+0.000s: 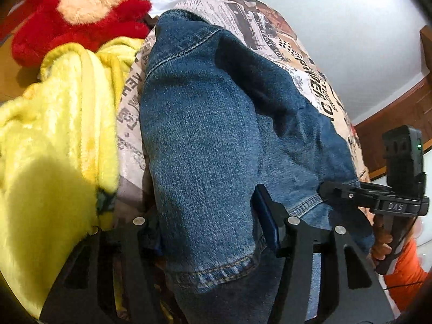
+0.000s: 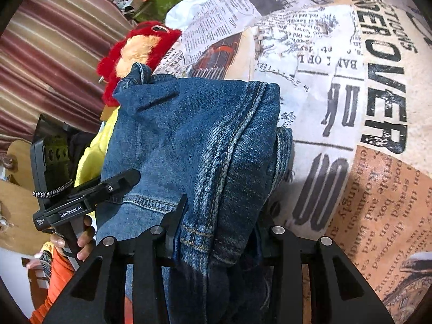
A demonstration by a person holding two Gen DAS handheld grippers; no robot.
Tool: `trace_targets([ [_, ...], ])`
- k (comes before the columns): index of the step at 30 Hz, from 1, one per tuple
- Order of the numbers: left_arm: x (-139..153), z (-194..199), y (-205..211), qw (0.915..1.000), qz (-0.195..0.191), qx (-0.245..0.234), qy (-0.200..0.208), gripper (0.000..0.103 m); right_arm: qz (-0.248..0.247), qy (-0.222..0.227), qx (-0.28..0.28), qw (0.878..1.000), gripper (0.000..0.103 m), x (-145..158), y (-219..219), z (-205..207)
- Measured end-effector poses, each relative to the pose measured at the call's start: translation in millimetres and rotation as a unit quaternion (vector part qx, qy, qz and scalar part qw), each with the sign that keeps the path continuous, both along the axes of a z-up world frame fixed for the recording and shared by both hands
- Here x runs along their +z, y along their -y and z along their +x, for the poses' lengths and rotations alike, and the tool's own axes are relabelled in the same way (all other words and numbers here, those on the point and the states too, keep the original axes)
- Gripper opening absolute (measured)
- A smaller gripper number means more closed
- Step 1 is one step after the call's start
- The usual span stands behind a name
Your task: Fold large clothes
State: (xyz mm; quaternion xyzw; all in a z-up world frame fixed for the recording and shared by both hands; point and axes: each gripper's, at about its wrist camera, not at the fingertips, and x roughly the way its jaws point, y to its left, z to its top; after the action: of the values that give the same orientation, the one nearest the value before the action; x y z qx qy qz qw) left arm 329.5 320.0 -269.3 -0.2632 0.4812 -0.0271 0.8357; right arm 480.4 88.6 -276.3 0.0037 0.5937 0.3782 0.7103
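Note:
A pair of blue jeans [image 1: 205, 135] lies bunched on a bed with a newspaper-print cover [image 1: 270, 27]. My left gripper [image 1: 208, 232] is shut on the hem end of the jeans, with denim filling the gap between its jaws. My right gripper [image 2: 218, 232] is shut on another hem of the jeans [image 2: 194, 140], the fabric draped over its jaws. The right gripper also shows in the left wrist view [image 1: 329, 189] at the jeans' right edge. The left gripper shows in the right wrist view [image 2: 129, 178] at the left edge.
A yellow fleece blanket [image 1: 54, 135] and a red plush toy [image 1: 81, 10] lie left of the jeans. The newspaper-print cover [image 2: 351, 108] spreads to the right. A striped curtain [image 2: 48, 54] hangs at left. A white wall [image 1: 351, 27] and wooden bed frame [image 1: 391, 118] lie beyond.

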Motion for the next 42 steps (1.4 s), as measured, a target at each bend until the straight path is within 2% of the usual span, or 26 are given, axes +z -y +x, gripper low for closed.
trace_targets([
  [3, 2.8, 3.5, 3.4, 0.9994, 0.034, 0.002, -0.002, 0.057, -0.018, 0.033, 0.011, 0.999, 0.035, 11.9, -0.2, -10.3],
  [8, 23.9, -12.8, 6.6, 0.9954, 0.094, 0.014, 0.004, 0.057, -0.056, 0.106, 0.037, 0.992, 0.035, 40.5, 5.1, -33.9],
  [10, 39.6, -23.2, 10.1, 0.9897, 0.140, 0.018, 0.023, 0.057, -0.052, 0.132, 0.041, 0.989, 0.035, 54.4, 13.5, -41.9],
  [15, 73.3, -43.2, 30.5, 0.9773, 0.201, 0.007, 0.065, 0.057, -0.014, 0.178, 0.041, 0.983, 0.035, 94.8, 25.1, -63.2],
  [18, 80.9, -46.8, 43.4, 0.9740, 0.212, 0.003, 0.080, 0.057, 0.004, 0.183, 0.051, 0.982, 0.036, 104.6, 15.9, -73.4],
  [21, 78.8, -51.4, 54.3, 0.9760, 0.203, -0.001, 0.079, 0.057, -0.009, 0.180, 0.065, 0.981, 0.036, 92.8, -1.2, -79.1],
  [24, 64.3, -48.0, 65.6, 0.9767, 0.205, -0.011, 0.062, 0.057, -0.064, 0.178, 0.088, 0.978, 0.036, 66.0, -17.6, -82.8],
  [27, 41.1, -41.2, 71.0, 0.9767, 0.212, -0.017, 0.025, 0.057, -0.119, 0.196, 0.117, 0.966, 0.036, 38.8, -25.4, -86.8],
  [28, 33.8, -41.0, 71.3, 0.9766, 0.214, -0.015, 0.020, 0.058, -0.123, 0.205, 0.125, 0.963, 0.036, 34.7, -25.4, -87.9],
  [30, 28.7, -44.9, 71.4, 0.9735, 0.228, -0.009, 0.021, 0.071, -0.126, 0.233, 0.148, 0.953, 0.036, 30.8, -22.8, -94.3],
  [33, 24.0, -53.1, 72.2, 0.9703, 0.241, -0.009, 0.017, 0.075, -0.140, 0.275, 0.170, 0.936, 0.036, 27.8, -16.3, -104.8],
  [36, 20.8, -65.1, 71.2, 0.9691, 0.246, -0.004, 0.014, 0.079, -0.148, 0.294, 0.171, 0.929, 0.037, 25.4, -9.7, -110.1],
  [37, 20.4, -67.9, 70.1, 0.9690, 0.247, -0.002, 0.014, 0.080, -0.149, 0.297, 0.169, 0.928, 0.039, 25.8, -8.1, -112.0],
  [38, 20.0, -71.6, 69.0, 0.9691, 0.246, 0.002, 0.012, 0.081, -0.155, 0.301, 0.162, 0.927, 0.051, 25.3, -3.7, -113.0],
  [39, 19.3, -75.2, 67.8, 0.9695, 0.245, 0.005, 0.010, 0.082, -0.163, 0.307, 0.153, 0.925, 0.077, 25.8, -1.0, -114.1],
  [40, 18.3, -78.2, 67.2, 0.9699, 0.243, 0.007, 0.008, 0.082, -0.179, 0.321, 0.130, 0.921, 0.086, 24.9, 5.9, -112.3],
  [41, 17.6, -80.4, 66.7, 0.9706, 0.241, 0.008, 0.007, 0.082, -0.177, 0.323, 0.120, 0.922, 0.088, 25.8, 10.5, -111.3],
  [42, 17.6, -83.0, 66.7, 0.9715, 0.237, 0.011, 0.006, 0.082, -0.166, 0.310, 0.115, 0.929, 0.088, 25.9, 17.3, -108.4],
])
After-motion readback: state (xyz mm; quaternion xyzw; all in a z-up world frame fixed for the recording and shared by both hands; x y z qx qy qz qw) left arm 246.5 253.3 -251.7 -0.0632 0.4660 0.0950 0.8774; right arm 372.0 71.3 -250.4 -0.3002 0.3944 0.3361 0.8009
